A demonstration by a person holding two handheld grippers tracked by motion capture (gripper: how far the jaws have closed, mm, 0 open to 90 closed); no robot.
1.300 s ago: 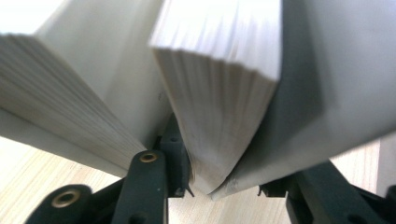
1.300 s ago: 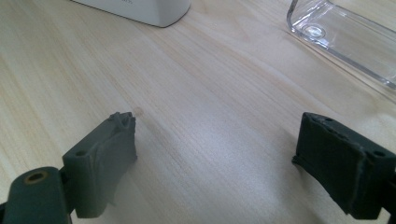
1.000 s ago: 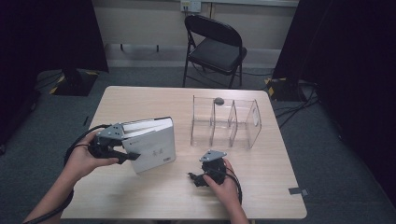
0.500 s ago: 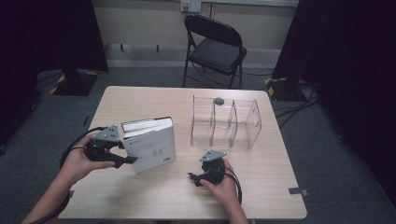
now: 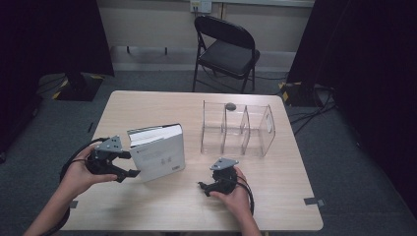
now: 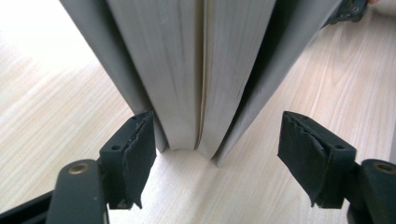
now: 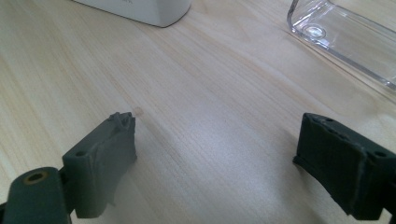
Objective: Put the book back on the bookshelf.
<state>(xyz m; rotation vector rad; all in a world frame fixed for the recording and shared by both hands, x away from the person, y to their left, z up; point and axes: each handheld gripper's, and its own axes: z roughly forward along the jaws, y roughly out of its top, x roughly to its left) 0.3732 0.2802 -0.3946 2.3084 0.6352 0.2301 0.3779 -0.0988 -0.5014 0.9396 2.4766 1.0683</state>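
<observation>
A thick white book [image 5: 160,155] stands upright on the wooden table [image 5: 196,206], left of centre. My left gripper [image 5: 132,163] reaches it from the left, and its jaws have just been opening. In the left gripper view the book's page edge [image 6: 201,70] stands between the two pads. The left pad [image 6: 133,149] is close beside the cover and the right pad [image 6: 310,154] is well clear, so nothing is gripped. My right gripper [image 5: 206,183] rests low near the table's front edge. It is open over bare wood [image 7: 215,149].
A clear plastic divider rack [image 5: 238,129] stands right of the book, with a small grey object [image 5: 230,105] on its back rim. Its base corner [image 7: 345,32] lies ahead of my right gripper. A black folding chair [image 5: 226,46] stands beyond the table.
My left gripper's jaws have spread apart around the book, which stays standing. The left hand has shifted slightly. The right hand has not moved.
</observation>
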